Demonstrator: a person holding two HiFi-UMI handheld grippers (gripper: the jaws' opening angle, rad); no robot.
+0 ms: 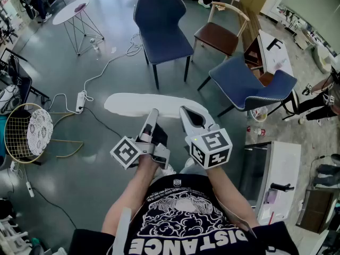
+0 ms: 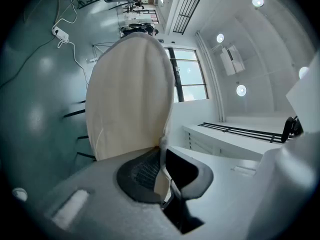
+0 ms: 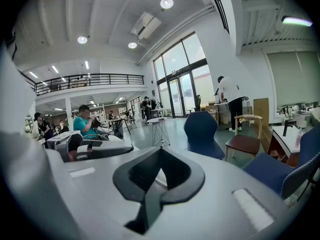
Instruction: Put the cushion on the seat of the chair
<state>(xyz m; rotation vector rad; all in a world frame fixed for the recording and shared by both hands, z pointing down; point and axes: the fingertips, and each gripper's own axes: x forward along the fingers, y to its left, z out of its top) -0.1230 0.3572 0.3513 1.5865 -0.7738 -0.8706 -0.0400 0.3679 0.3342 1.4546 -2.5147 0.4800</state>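
Observation:
A flat white cushion hangs level in front of me, above the grey floor. My left gripper is shut on its near edge; in the left gripper view the cream cushion rises straight out of the pinched jaws. My right gripper lies over the cushion's right part, and its jaws meet at the tips with nothing held. A dark blue chair stands ahead with a bare seat, also in the right gripper view.
A second blue chair and a wooden chair stand to the right. A gold wire chair sits at the left. A round white table, a power strip with cable and a white desk surround me.

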